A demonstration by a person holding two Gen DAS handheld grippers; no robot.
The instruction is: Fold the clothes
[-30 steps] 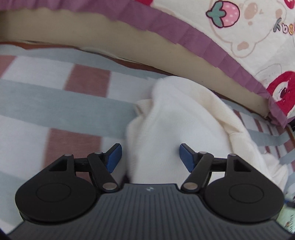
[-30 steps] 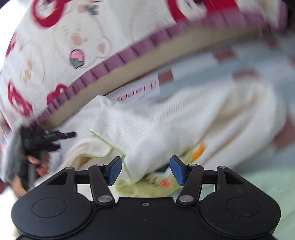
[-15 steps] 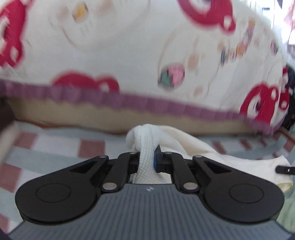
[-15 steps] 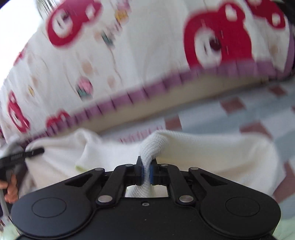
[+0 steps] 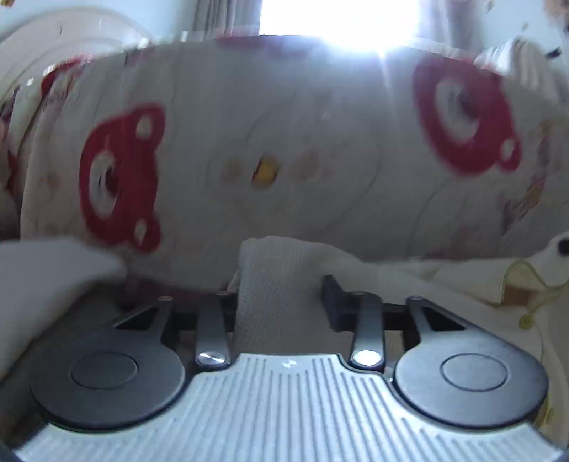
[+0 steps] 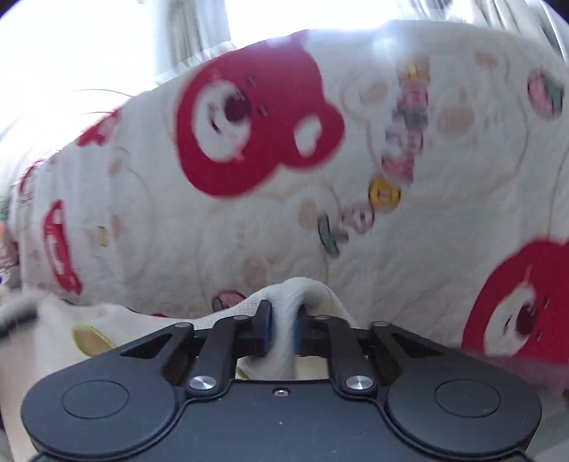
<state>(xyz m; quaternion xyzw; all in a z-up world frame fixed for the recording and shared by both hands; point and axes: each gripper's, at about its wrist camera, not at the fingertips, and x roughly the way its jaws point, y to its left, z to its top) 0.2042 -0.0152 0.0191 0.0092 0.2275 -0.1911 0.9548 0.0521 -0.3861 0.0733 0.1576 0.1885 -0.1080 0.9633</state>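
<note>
In the left wrist view, the left gripper is seen at 6 o'clock with its jaws about half open; they have just been opening. A band of the cream waffle-knit garment stands between them. The pad at the left edge appears to touch the cloth, while the right-hand pad stands clear of it, so no firm clamp is shown.

In the right wrist view, the right gripper is set at 6 o'clock with a narrow gap. Its jaws have just been opening slightly, yet a bunched ridge of the same garment is pinched between the blue pads and arches over them.

The remainder of the garment is draped toward 3 o'clock in the left view, where a yellow-green trimmed edge is visible.

Beyond it, from 9 to 3 o'clock, the field is filled by a quilted blanket printed with red bears; a bright window lies at 12 o'clock.

The garment is judged light, soft and limp; it will sag between the holds and slip from loose jaws. Hold is best taken at a seam or trimmed edge, with the fabric gathered thick.
</note>
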